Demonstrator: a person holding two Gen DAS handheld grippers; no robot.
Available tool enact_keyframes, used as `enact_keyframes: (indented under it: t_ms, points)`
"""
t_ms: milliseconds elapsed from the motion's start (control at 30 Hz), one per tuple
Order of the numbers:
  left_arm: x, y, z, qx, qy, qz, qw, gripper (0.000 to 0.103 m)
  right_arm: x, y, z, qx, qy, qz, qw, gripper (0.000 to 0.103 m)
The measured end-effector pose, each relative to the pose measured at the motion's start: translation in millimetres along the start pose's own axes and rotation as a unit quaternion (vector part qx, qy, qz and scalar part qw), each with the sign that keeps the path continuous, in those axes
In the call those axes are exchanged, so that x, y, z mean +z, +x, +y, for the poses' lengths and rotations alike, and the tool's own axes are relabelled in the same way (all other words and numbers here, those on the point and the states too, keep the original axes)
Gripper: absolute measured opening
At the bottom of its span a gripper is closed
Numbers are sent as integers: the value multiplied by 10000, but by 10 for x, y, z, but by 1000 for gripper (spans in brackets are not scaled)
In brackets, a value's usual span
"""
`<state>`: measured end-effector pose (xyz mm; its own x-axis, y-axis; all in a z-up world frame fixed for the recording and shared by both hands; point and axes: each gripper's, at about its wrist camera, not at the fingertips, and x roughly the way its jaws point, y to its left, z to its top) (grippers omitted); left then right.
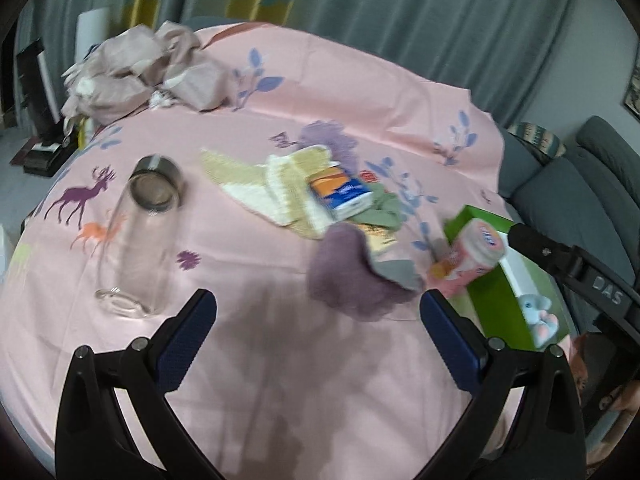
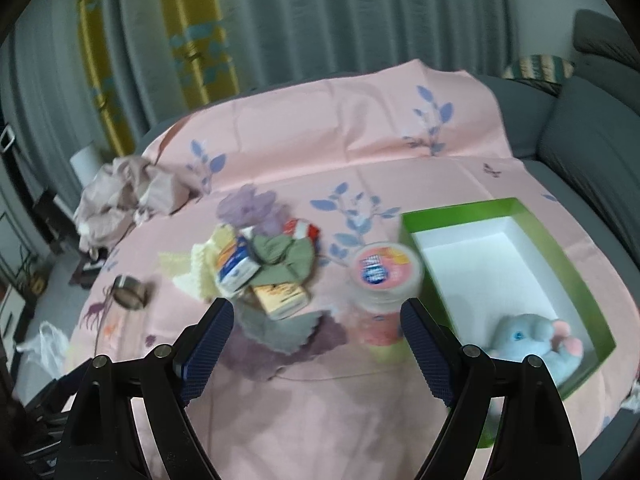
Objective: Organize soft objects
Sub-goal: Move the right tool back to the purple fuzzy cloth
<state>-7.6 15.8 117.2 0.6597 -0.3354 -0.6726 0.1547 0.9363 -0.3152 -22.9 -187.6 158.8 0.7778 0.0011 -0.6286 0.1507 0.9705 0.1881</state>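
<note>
1. A pink tablecloth (image 2: 360, 152) printed with leaves and deer is covering the whole table, and everything is sitting on it.
2. A green box (image 2: 568, 264) with a white inside is lying at the right side, holding a grey-blue plush toy (image 2: 524, 340) in its near corner; the rest of it is looking free for more soft things.
3. A crumpled pinkish cloth (image 1: 140, 72) is heaped at the far left edge, well apart from the rest.
4. A clear glass bottle (image 1: 136, 240) is lying on its side to the left; hard and breakable, I'd say it is not part of the sorting.
5. A purple fuzzy cloth (image 1: 348, 276) is lying nearest the grippers, partly under a grey cloth (image 2: 276, 328). It is looking light and floppy, so pinching a raised edge should work better than pressing flat.
6. A green fabric bow (image 2: 280, 260), knitted cream cloths (image 1: 280, 184) and small tissue packs (image 1: 344, 196) are piled just behind.
7. A pink-lidded tub (image 2: 386, 276) is standing just beside the box.
8. The left gripper (image 1: 318, 316) and right gripper (image 2: 316, 332) are both hovering with jaws spread wide, holding nothing.
</note>
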Motion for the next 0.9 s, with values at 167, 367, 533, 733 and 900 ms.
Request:
enact_keyframes:
  t_ms: [167,367,533,733,900]
  points:
    - [-20,97,211,277,-183,4,9994,102,-65,196,227,104,-217,259,9994,86]
    - [-24,146,401,612,-300,73,9977,102,-110,473,235,576,51,542,9969,86]
    - [-27,180,475,574,-427,232,9972,102,-188,821,215,674,389,907,9928,86]
    - [-55,181,510,650,-433,317,9964,102,-285,1188,361,480,125,1213,9914,86]
    - [-59,157,546,604,-463,328,9966,102,-308,1345,532,277,-419,1131,9923,86]
